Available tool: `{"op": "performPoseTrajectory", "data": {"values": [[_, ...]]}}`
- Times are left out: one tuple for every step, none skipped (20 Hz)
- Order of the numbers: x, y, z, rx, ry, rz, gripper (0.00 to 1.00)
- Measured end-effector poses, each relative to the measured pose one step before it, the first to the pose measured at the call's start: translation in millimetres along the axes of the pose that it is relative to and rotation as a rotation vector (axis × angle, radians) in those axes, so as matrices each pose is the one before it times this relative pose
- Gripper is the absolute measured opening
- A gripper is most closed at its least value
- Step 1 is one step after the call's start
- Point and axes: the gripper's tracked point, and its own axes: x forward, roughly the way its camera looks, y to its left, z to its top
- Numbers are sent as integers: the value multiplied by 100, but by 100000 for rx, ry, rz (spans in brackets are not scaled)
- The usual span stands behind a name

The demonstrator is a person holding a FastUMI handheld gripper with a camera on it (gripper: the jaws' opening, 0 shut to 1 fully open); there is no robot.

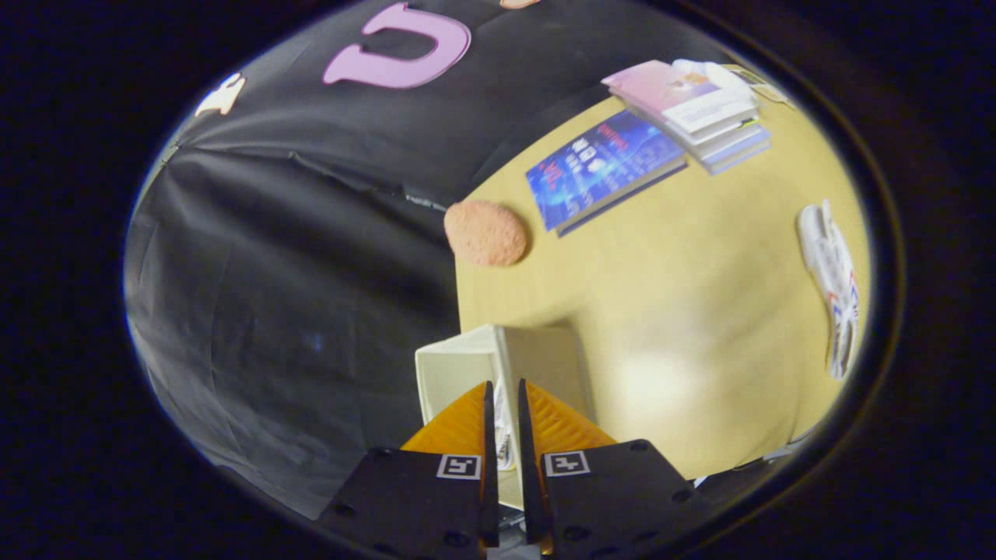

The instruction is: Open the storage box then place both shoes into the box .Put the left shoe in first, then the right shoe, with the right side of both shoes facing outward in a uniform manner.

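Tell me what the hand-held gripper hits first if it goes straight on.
Probably the cream storage box just ahead of the hand-held gripper, whose fingers are nearly closed on something white. Depth is unclear.

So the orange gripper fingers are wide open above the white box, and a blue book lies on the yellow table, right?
Not quite: the gripper view shows the orange gripper fingers nearly closed, with something white in the narrow gap, above the white box. The blue book does lie on the yellow table.

Orange fingers (467, 424) on black gripper (504, 400) with white square markers; cream storage box (459, 365); yellow-tan table (685, 311); speckled salmon-pink sponge (486, 232); blue-covered book (603, 167); pink-topped book stack (689, 105); white shoe (832, 272) with red-blue accents.
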Motion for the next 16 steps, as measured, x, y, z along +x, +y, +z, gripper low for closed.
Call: {"op": "performPoseTrajectory", "data": {"values": [[-949,-1642,1445,293,-3271,-1517,15],[-794,-1818,1435,-169,-3292,-1407,15],[-681,-1914,1325,-1025,-3052,-1933,15],[-113,-1980,1047,-1780,-2690,-2536,15],[-464,-2258,908,-2174,-2321,-2891,15],[-223,-2185,696,-2064,-2082,-2851,15],[-158,-2429,475,-2156,-1523,-3585,15],[-370,-2613,420,-1863,-1298,-3997,15],[-670,-2713,-18,-1269,-298,-4862,15],[-176,-2329,-91,-505,8,-3596,16],[-54,-2116,-226,236,282,-3444,15],[-94,-2024,-351,718,709,-3016,16],[109,-1862,-476,1138,1255,-2719,15],[70,-1552,-466,1481,1348,-2352,15],[357,-1273,-413,1179,948,-1893,15],[379,-1294,-367,746,1101,-2133,16]]}}
